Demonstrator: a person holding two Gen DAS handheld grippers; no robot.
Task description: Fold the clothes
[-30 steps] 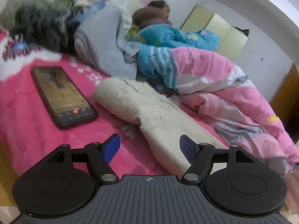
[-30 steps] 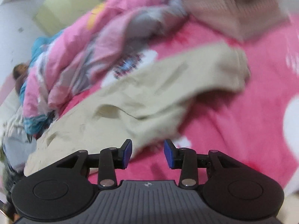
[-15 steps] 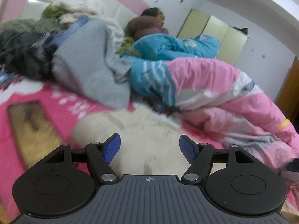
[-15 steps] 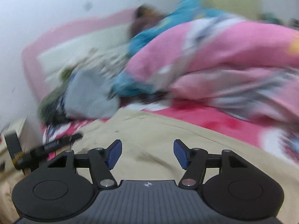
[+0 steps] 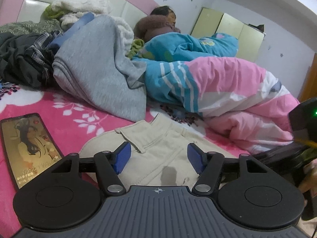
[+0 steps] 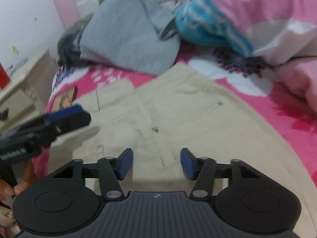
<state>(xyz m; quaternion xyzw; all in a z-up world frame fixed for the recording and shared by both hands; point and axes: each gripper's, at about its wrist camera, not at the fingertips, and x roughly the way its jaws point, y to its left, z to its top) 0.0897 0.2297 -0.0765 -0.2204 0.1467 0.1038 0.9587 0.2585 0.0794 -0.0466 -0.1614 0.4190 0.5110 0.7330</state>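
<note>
Beige trousers (image 5: 158,138) lie flat on the pink flowered blanket (image 5: 65,107), waistband toward the grey garment. My left gripper (image 5: 158,154) hovers low over the waistband corner, jaws closing, with cloth below the blue pads but not pinched. In the right wrist view the trousers (image 6: 178,109) fill the middle, button and pockets showing. My right gripper (image 6: 156,158) points down over the fly area, jaws closing, nothing pressed between them. The left gripper (image 6: 67,117) shows at the left edge over the trousers' side. The right gripper's body (image 5: 305,119) shows at the right edge.
A lit phone (image 5: 29,148) lies on the blanket left of the trousers. Behind them are a grey garment (image 5: 99,69), a dark clothes pile (image 5: 19,59) and a pink and blue quilt (image 5: 227,83) over a lying person (image 5: 158,19). A bedside cabinet (image 6: 19,83) stands off the bed's edge.
The right gripper swung and rolled from the trouser legs to above the waist area. The left gripper moved toward the waistband, and the phone now sits further left in its view.
</note>
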